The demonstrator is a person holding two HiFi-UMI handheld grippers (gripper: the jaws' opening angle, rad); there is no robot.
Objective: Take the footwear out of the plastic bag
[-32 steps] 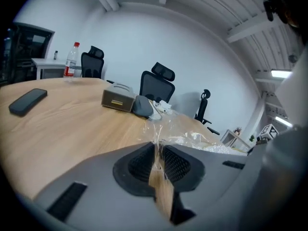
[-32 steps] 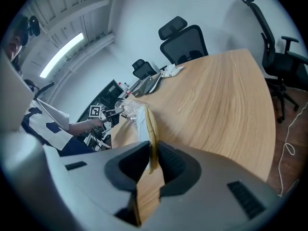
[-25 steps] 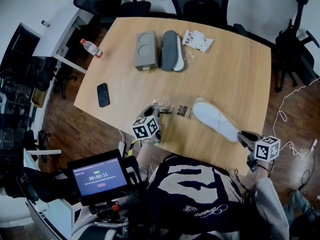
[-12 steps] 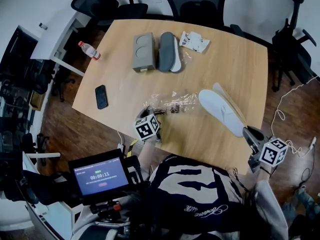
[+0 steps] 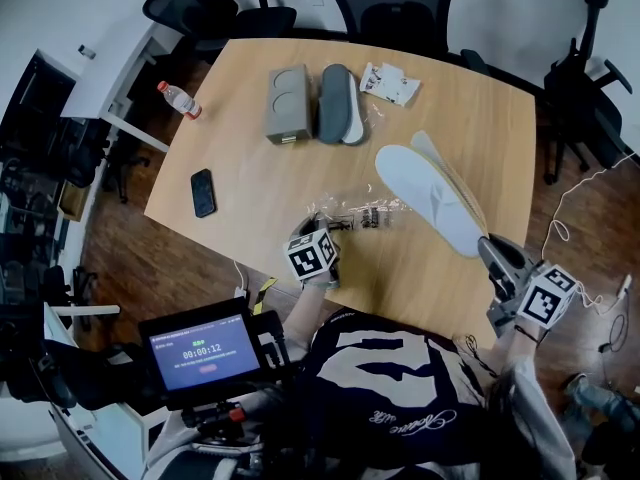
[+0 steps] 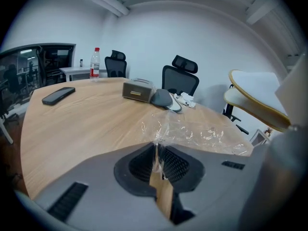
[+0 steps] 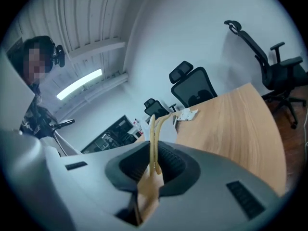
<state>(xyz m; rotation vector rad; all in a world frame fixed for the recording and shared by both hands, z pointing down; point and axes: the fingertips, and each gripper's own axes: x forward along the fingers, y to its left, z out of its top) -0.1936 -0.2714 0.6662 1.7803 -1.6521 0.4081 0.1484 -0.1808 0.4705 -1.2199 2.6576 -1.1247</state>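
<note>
Here the right gripper (image 5: 490,254) sits at the near right corner of the light wooden table (image 5: 250,138). Its jaws are nearly together, clamped on the heel end of a pair of flat white slippers with tan-edged soles (image 5: 425,193). In the right gripper view (image 7: 154,165) the two thin sole edges (image 7: 153,134) stand upright side by side between the pads. The slippers are outside the bag and reach from the gripper towards the far left. In the left gripper view they (image 6: 255,102) hang in the air above the table's right edge.

The left gripper (image 5: 322,230) is at the near edge, left of the right one. Its jaws are almost fully closed, pinching a corner of the crumpled clear plastic bag (image 5: 360,213). In its own view (image 6: 158,150) a twist of film rises from between the pads, and the rest of the bag (image 6: 202,131) lies spread on the wood beyond. The bag rests near the toe end of the slippers, on their near left side.

On the far side of the table a dark grey pair of slippers (image 5: 338,103) lies just right of a grey rectangular box (image 5: 287,103), with a white crumpled packet (image 5: 390,83) further right. A black phone (image 5: 203,192) lies near the left edge. A clear bottle with a red cap (image 5: 178,99) stands at the far left corner.
</note>
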